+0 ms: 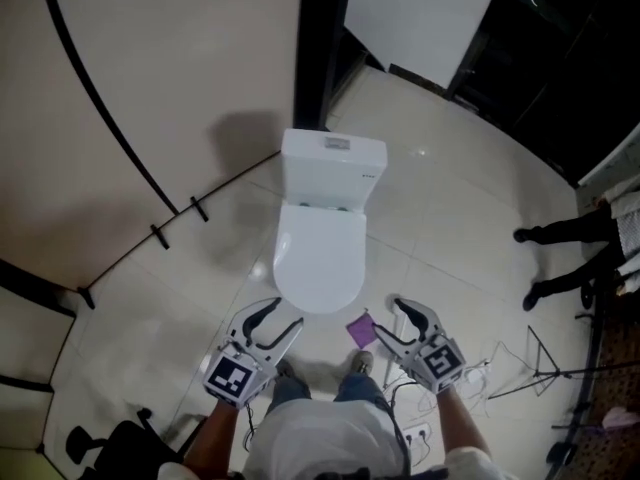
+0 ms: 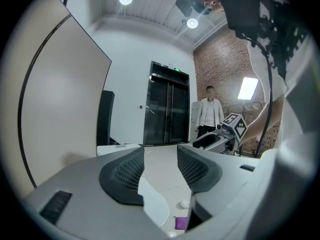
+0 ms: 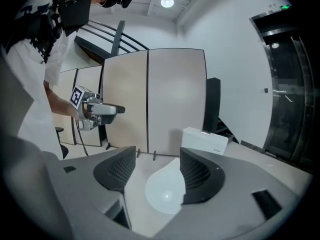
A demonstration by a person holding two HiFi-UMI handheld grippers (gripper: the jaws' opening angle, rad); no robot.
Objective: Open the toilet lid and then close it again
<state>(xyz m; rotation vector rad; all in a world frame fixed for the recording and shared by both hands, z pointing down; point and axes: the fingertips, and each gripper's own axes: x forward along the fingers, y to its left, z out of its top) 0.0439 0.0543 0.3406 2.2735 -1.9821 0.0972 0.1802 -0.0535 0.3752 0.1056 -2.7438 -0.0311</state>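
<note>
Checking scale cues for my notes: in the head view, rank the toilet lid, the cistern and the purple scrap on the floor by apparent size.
1. toilet lid and cistern: close to alike, the lid perhaps slightly larger, so not ranked apart.
2. purple scrap: by far the smallest.

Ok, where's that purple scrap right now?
In the head view the purple scrap lies on the floor, just right of the front edge of the toilet lid, between it and the right gripper.
</note>
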